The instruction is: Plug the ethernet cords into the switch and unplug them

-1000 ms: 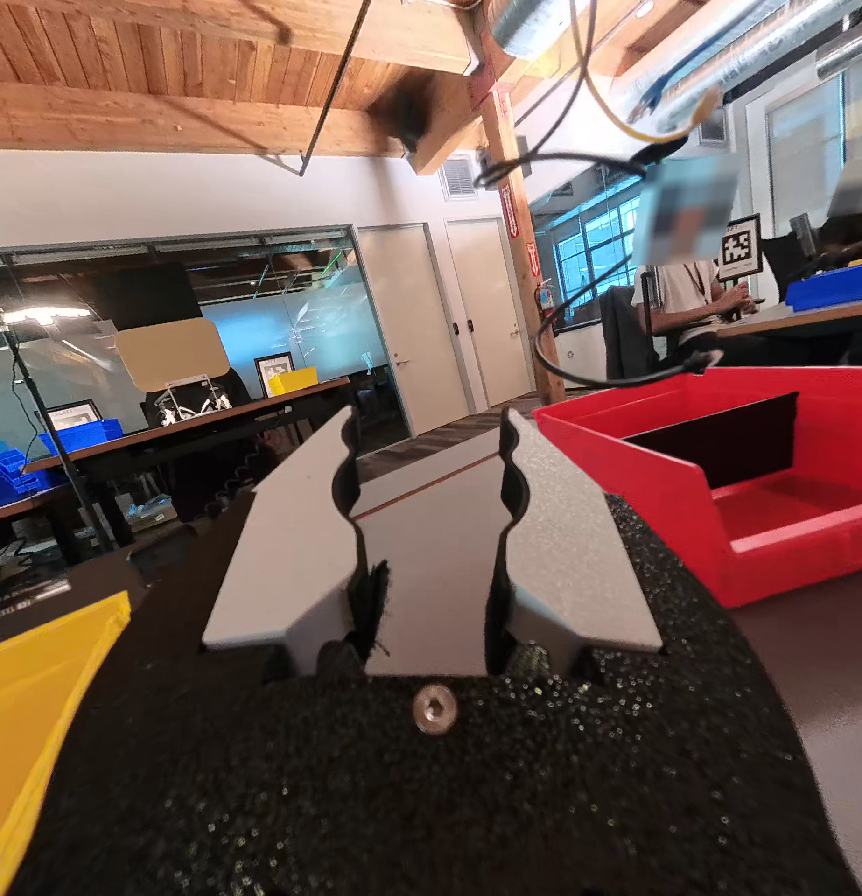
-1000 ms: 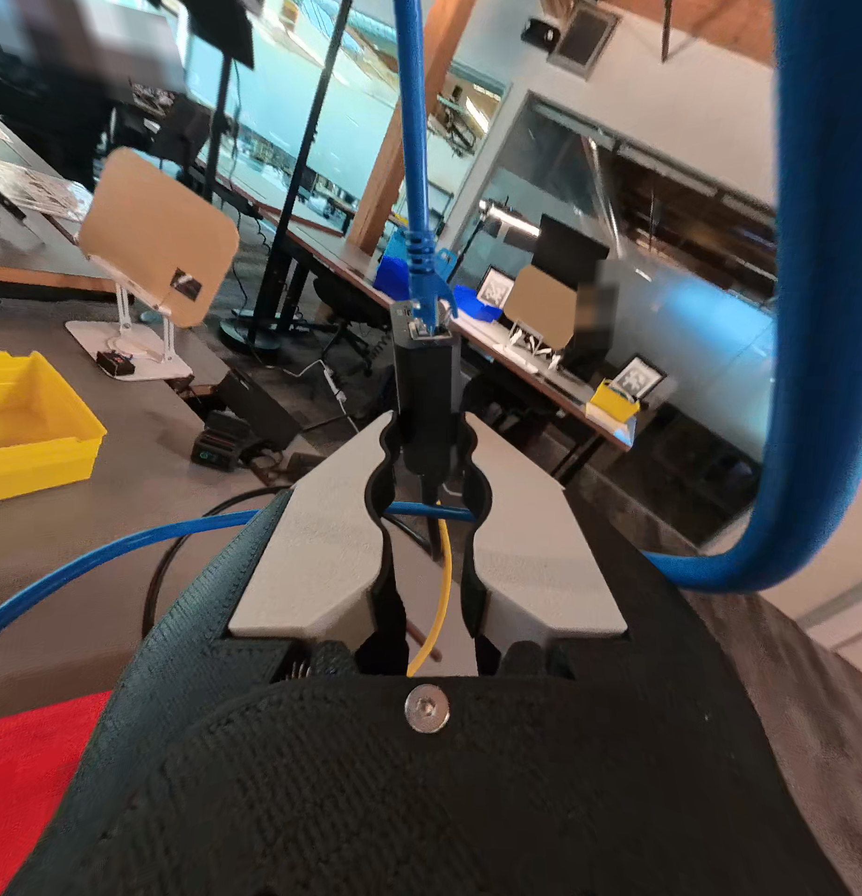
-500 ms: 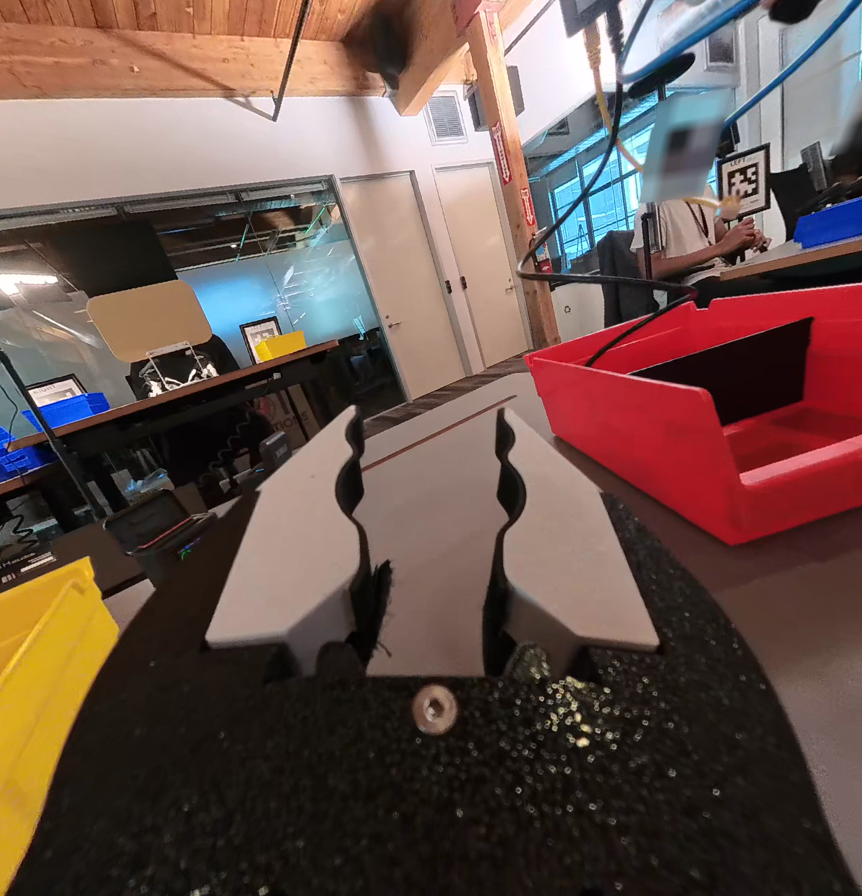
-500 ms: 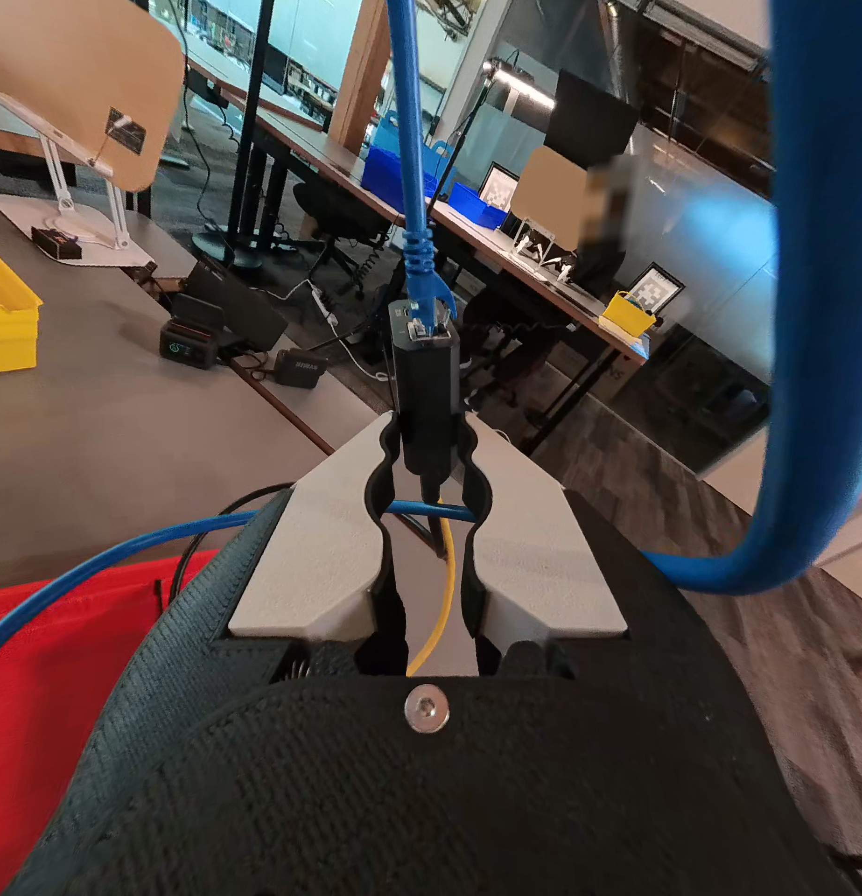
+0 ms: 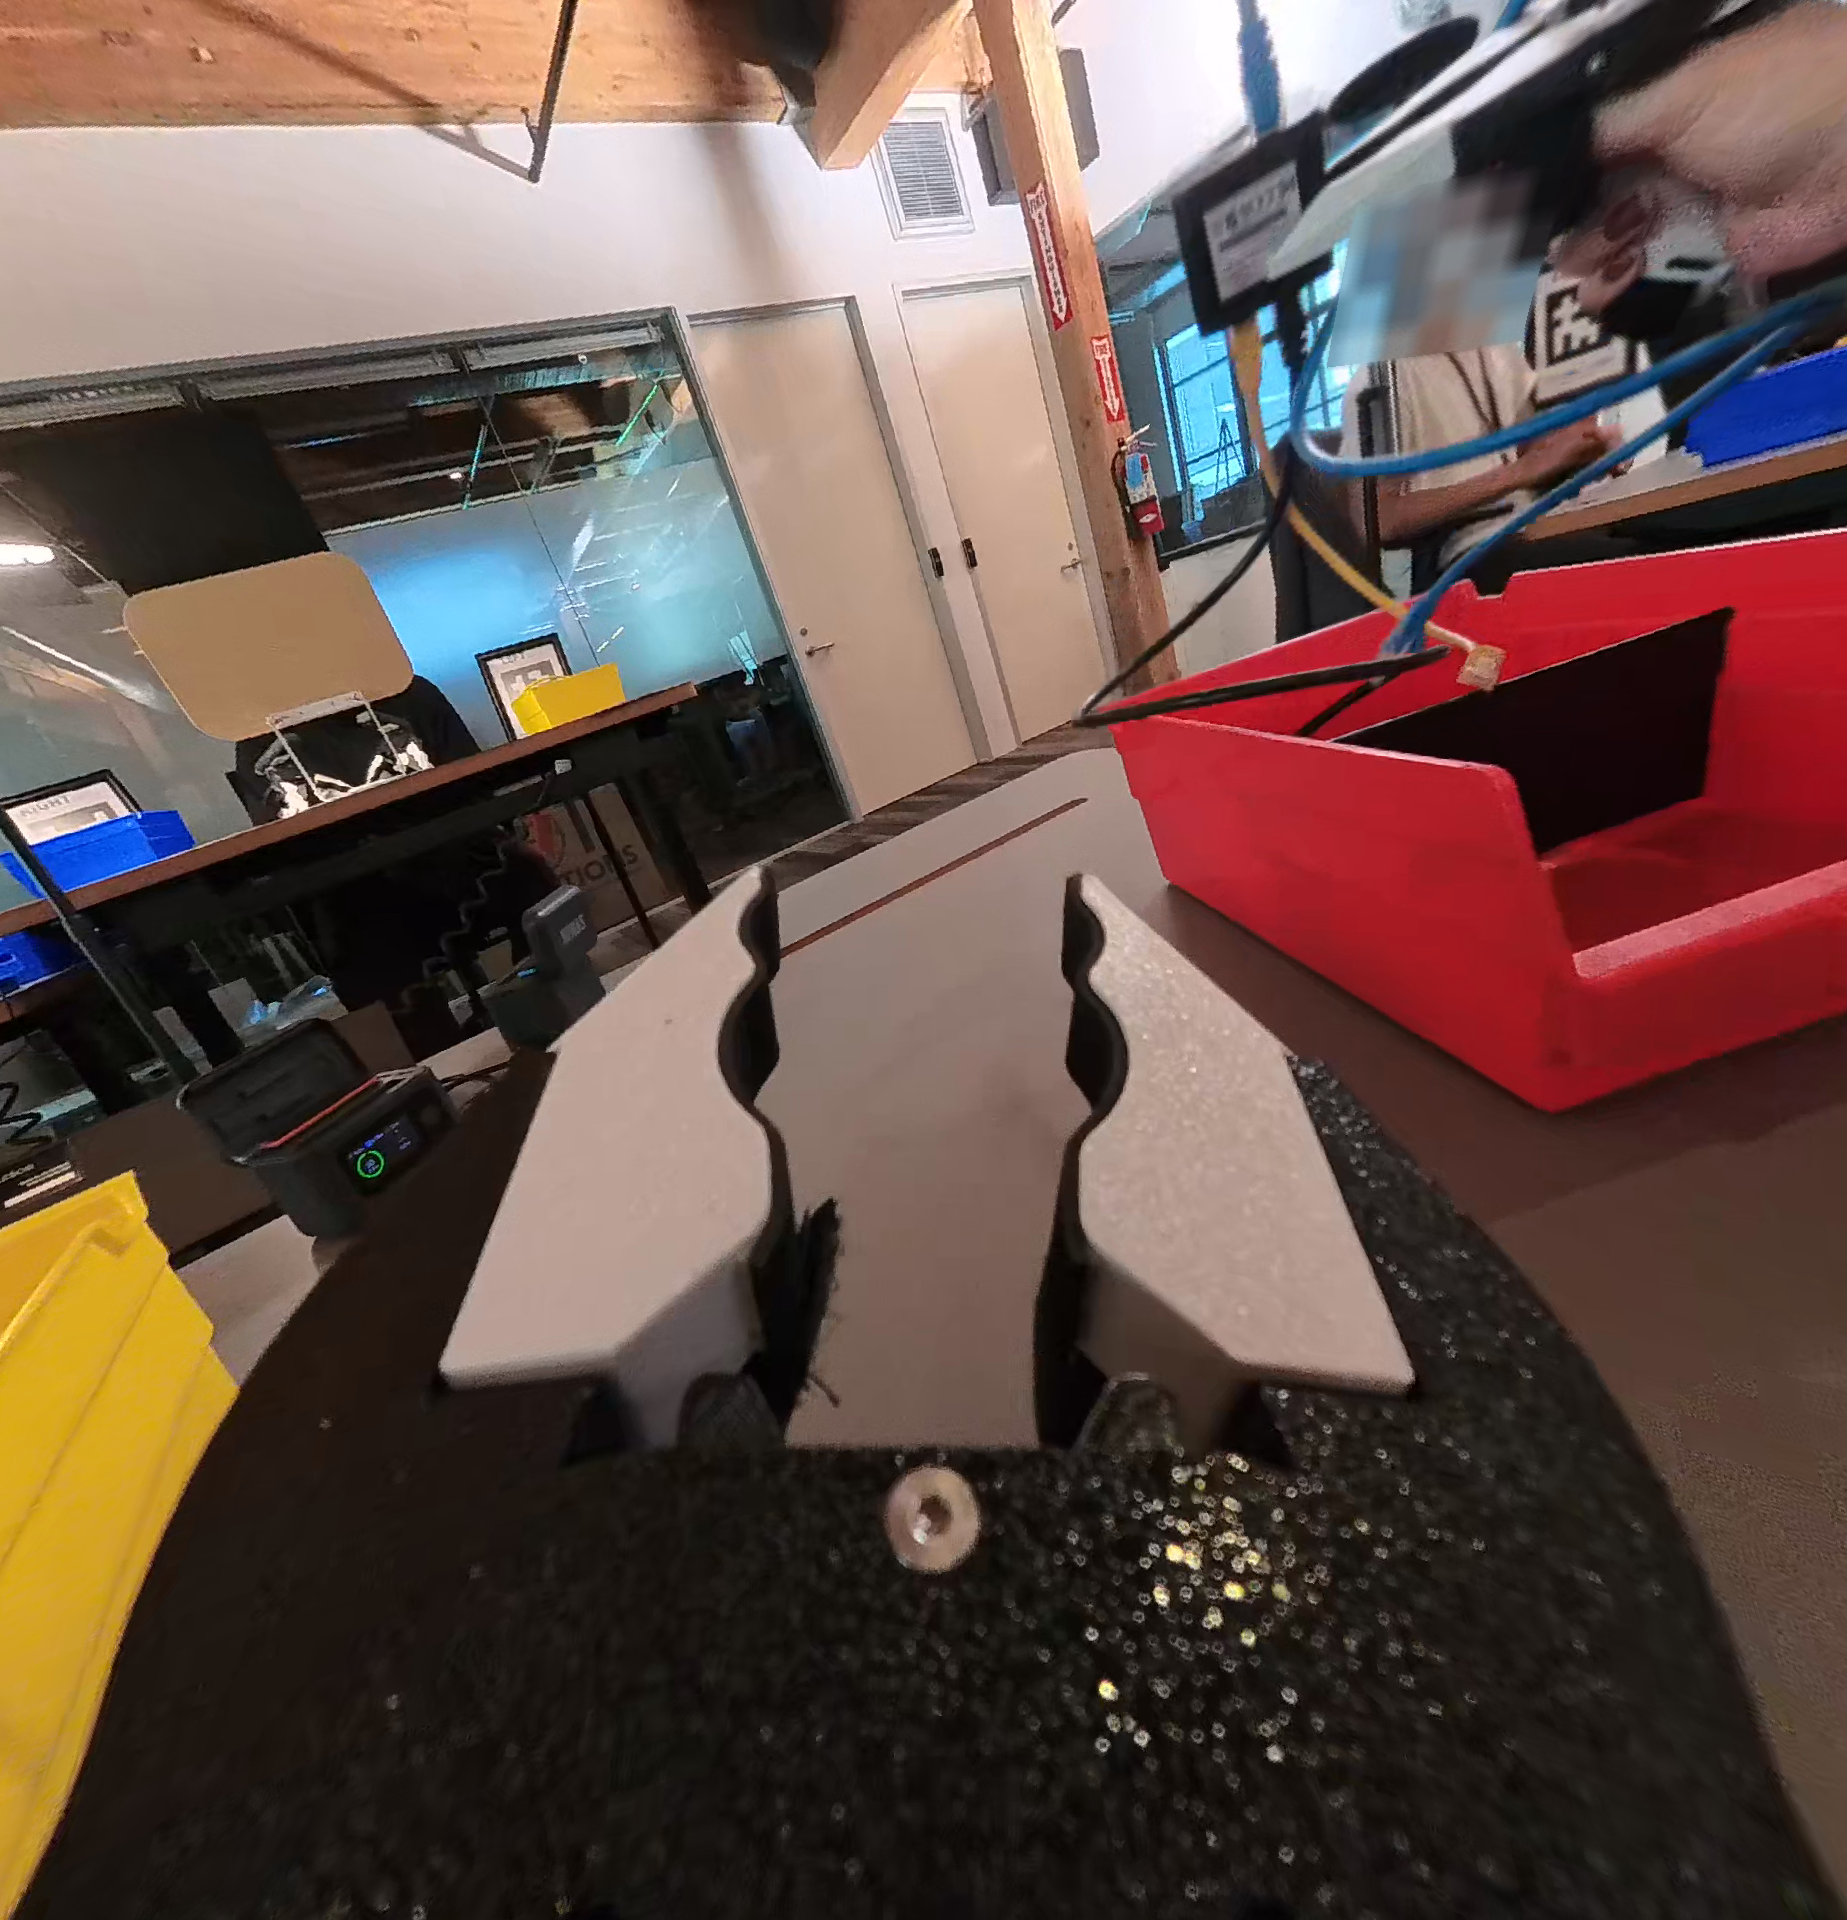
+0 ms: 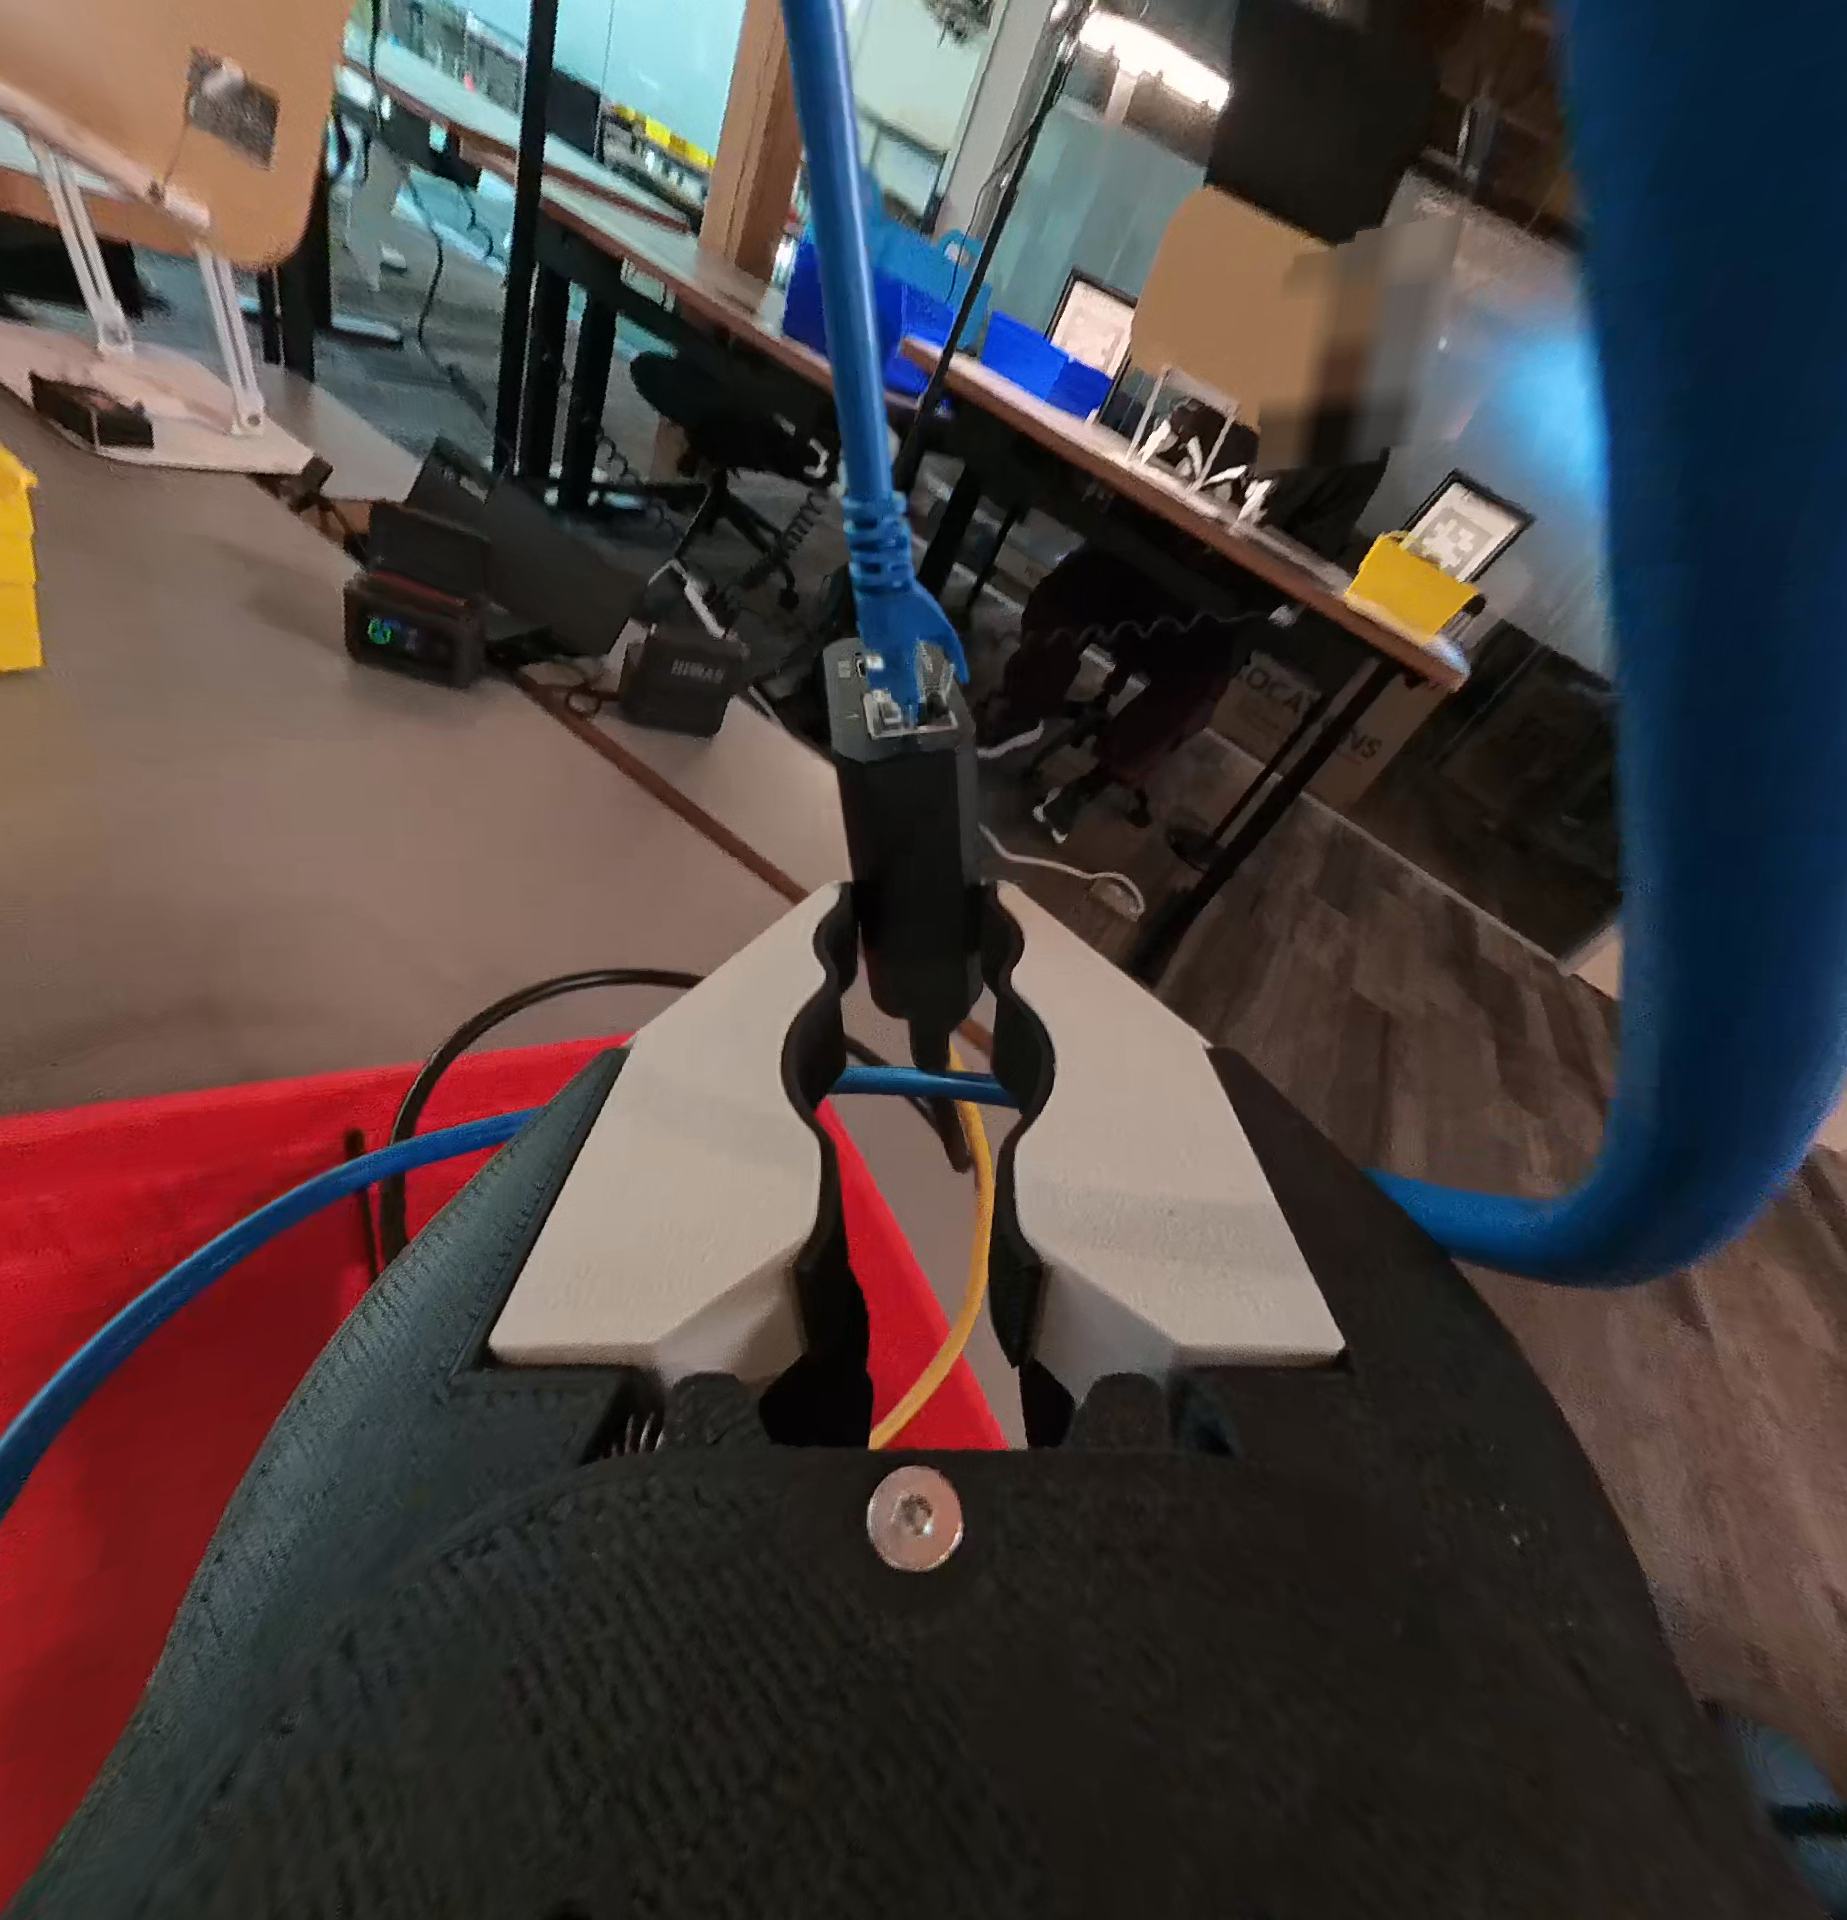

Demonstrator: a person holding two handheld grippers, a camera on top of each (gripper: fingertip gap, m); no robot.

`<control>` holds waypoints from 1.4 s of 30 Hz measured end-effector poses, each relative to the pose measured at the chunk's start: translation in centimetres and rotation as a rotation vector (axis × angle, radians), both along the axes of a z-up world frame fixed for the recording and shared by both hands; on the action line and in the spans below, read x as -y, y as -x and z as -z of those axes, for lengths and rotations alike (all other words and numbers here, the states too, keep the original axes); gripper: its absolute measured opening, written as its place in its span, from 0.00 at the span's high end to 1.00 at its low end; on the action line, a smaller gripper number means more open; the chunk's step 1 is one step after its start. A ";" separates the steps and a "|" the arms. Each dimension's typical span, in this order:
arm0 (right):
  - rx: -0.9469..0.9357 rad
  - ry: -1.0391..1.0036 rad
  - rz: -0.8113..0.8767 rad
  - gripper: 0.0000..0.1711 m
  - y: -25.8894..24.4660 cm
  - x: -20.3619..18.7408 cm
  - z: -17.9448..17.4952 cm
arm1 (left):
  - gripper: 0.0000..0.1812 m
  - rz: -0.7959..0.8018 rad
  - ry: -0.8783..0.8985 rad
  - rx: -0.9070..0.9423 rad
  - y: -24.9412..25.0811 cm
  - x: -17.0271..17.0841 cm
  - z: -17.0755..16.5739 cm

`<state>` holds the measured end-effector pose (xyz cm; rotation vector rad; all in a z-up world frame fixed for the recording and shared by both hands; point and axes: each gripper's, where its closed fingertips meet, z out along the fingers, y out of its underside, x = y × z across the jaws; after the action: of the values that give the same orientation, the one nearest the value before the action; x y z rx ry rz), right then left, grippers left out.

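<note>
Left wrist view: left gripper (image 5: 917, 997) spread wide, empty, bare brown tabletop (image 5: 929, 1049) ahead; red bin (image 5: 1418, 883) rim right, yellow bin (image 5: 57, 1455) left.

Right wrist view: right gripper (image 6: 917, 940) pinching black switch (image 6: 908, 831), blue ethernet cord (image 6: 857, 416) plugged in beyond fingertips, above red bin (image 6: 171, 1195).

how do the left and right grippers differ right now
The left gripper is open and empty; the right gripper is shut on the black switch. The left points low over the table; the right is above the red bin, trailing cords. Both have grey fingers on black bodies.
</note>
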<state>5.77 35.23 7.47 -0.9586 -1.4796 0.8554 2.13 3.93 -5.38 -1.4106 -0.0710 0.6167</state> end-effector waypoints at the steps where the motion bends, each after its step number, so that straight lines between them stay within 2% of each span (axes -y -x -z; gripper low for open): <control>1: 0.027 -0.008 -0.004 0.88 0.1 0.1 0.9 | 0.71 0.000 0.004 -0.002 0.0 0.0 0.1; 8: 0.324 -0.081 -0.058 0.87 -0.2 0.3 6.6 | 0.71 0.004 0.010 0.011 0.0 -0.2 0.4; 12: 0.478 -0.107 -0.079 0.87 -0.6 0.7 7.9 | 0.71 0.006 0.019 0.016 0.0 -0.3 0.6; 16: 0.620 -0.231 -0.108 0.87 -0.7 1.8 8.6 | 0.71 0.000 0.027 0.004 0.0 -0.2 0.6; 19: 0.525 -0.257 -0.097 0.88 0.0 2.0 6.3 | 0.71 0.001 0.021 0.003 -0.1 -0.1 0.6; 25: 0.280 -0.145 -0.129 0.88 -0.4 2.8 1.2 | 0.71 0.010 0.026 0.005 -0.1 -0.3 0.6; 37: 0.005 0.023 -0.074 0.88 -3.5 -0.4 -3.8 | 0.71 0.011 0.041 0.000 -0.2 -0.5 0.7; 42: -0.038 0.057 0.002 0.88 -3.3 -1.7 -3.6 | 0.71 0.020 0.053 0.001 -0.3 -0.8 0.9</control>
<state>9.04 36.94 11.10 -0.9804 -1.4288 0.9135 2.45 4.70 -6.26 -1.4612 -0.0414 0.6055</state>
